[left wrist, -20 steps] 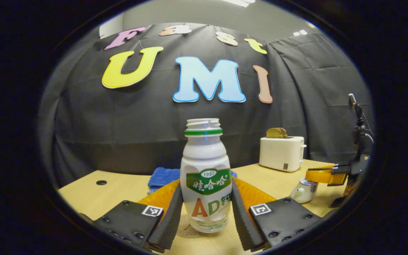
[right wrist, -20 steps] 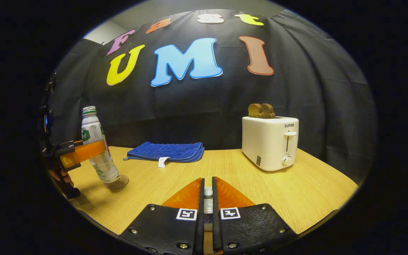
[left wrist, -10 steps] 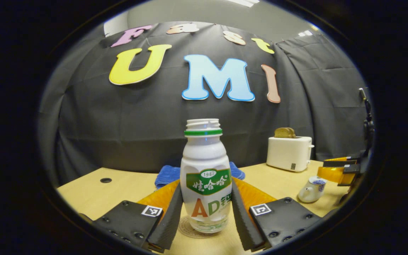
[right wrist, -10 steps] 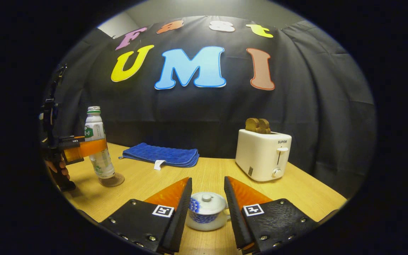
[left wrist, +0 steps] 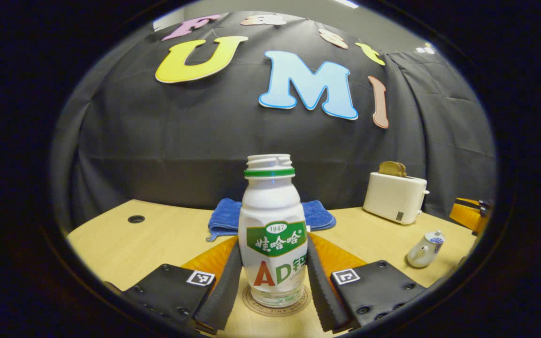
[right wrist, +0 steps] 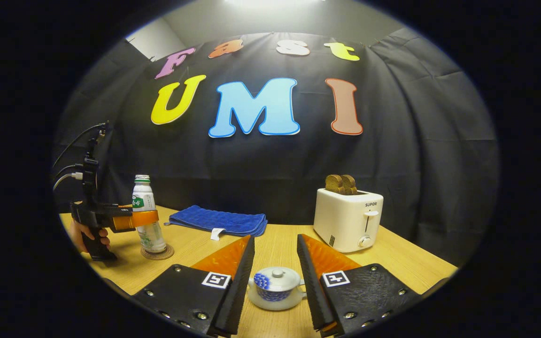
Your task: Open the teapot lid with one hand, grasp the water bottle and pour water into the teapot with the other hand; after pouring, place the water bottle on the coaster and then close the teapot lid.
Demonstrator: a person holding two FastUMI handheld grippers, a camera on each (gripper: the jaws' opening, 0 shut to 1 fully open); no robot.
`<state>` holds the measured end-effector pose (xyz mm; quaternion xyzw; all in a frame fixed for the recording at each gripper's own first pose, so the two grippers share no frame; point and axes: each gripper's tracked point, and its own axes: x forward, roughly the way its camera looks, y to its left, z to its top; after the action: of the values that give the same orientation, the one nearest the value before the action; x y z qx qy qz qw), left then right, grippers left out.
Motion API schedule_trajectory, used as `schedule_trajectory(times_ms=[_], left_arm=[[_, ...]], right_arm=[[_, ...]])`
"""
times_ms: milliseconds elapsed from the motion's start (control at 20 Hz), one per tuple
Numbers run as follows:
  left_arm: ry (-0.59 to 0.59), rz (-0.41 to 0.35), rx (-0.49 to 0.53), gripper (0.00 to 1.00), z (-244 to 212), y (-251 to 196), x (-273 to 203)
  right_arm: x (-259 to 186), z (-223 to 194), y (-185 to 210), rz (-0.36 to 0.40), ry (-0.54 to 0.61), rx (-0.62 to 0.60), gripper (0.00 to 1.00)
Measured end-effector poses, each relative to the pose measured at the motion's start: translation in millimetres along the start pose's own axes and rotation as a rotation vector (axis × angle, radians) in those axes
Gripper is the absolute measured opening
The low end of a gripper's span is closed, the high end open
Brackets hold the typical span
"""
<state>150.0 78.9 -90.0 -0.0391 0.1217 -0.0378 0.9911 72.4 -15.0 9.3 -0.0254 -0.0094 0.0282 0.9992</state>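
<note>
Step in hand: judged from the layout, the task is near its end. The water bottle (left wrist: 273, 230) stands upright on the coaster (left wrist: 277, 305) and the lid (right wrist: 277, 278) sits on the teapot (right wrist: 276, 288); what remains is letting go of the bottle cleanly.

Left hand-held gripper (left wrist: 273, 281): its two fingers (left wrist: 226, 291) lie along the bottle's lower sides. They look close against the label, but whether they are pressing or already slack cannot be told. In the right gripper view this same gripper (right wrist: 141, 219) is held by a hand (right wrist: 85, 234) at the table's left end, wrapped around the bottle's middle.

Right hand-held gripper (right wrist: 275, 286): released, with its fingers spread wide to either side of the teapot and a clear gap on both sides.

Water bottle: uncapped and vertical, its base inside the coaster's ring, in front of the blue cloth (left wrist: 315, 213).

Teapot: small, white with a blue pattern, on the table (right wrist: 392, 263) in front of the toaster (right wrist: 348, 218), well apart from the bottle.

How to finish well: the left fingers should open evenly on both sides so neither one drags the label and tips the tall, open-necked bottle. The gripper should then back straight out along its own axis, not sideways.

Risk: a lopsided release could rock the bottle off the coaster's edge.
</note>
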Motion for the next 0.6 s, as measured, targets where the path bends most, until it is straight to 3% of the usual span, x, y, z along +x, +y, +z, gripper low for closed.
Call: schedule_trajectory(times_ms=[350, 550, 600], left_arm=[[0.009, 0.021, 0.078, 0.76, -4.7, -3.5, 0.3], [0.03, 0.02, 0.101, 0.98, -17.2, -8.0, 0.9], [0.015, 0.031, 0.107, 0.98, -13.6, -8.3, 1.1]], right_arm=[[1.4, -2.3, 2.0, 0.011, 0.005, 0.013, 0.57], [0.8, -1.5, 6.7, 0.03, 0.004, 0.027, 0.57], [1.0, -2.4, 7.5, 0.03, 0.004, 0.019, 0.57]])
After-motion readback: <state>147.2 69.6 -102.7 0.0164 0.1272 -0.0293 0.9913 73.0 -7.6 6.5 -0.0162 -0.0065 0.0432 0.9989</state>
